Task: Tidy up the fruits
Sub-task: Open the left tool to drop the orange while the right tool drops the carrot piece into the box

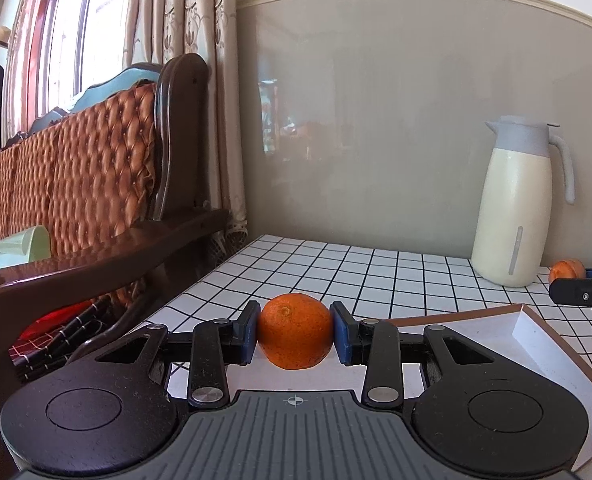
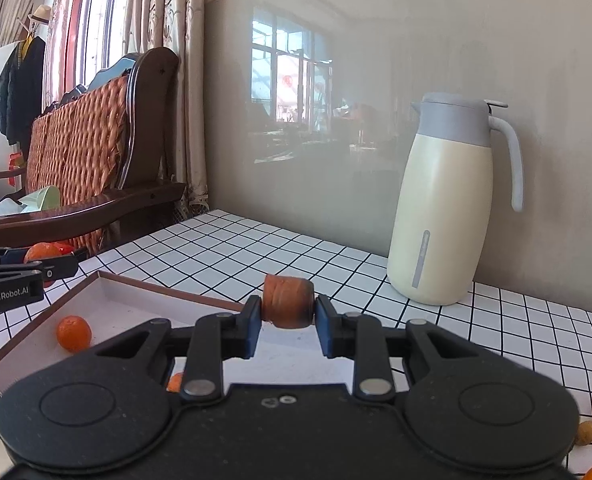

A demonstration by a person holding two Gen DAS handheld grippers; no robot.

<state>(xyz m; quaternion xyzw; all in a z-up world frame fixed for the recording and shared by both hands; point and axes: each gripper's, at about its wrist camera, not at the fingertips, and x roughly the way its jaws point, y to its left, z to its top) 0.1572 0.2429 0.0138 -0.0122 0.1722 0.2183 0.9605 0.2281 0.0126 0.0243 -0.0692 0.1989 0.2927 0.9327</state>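
Both grippers are pretty much the same build: chunky matte black plastic bodies with two big round discs at the sides, black link arms pinned with shiny silver rivets, and blue pads on the fingertips. The left gripper (image 1: pixel 294 333) has a ribbed grey centre plate with a little white crosshair mark on it, while the right gripper (image 2: pixel 288 317) has a plain speckled black plate with two small ring marks. Seen from the right camera, the left one's side carries white "GenRobot.AI" lettering.
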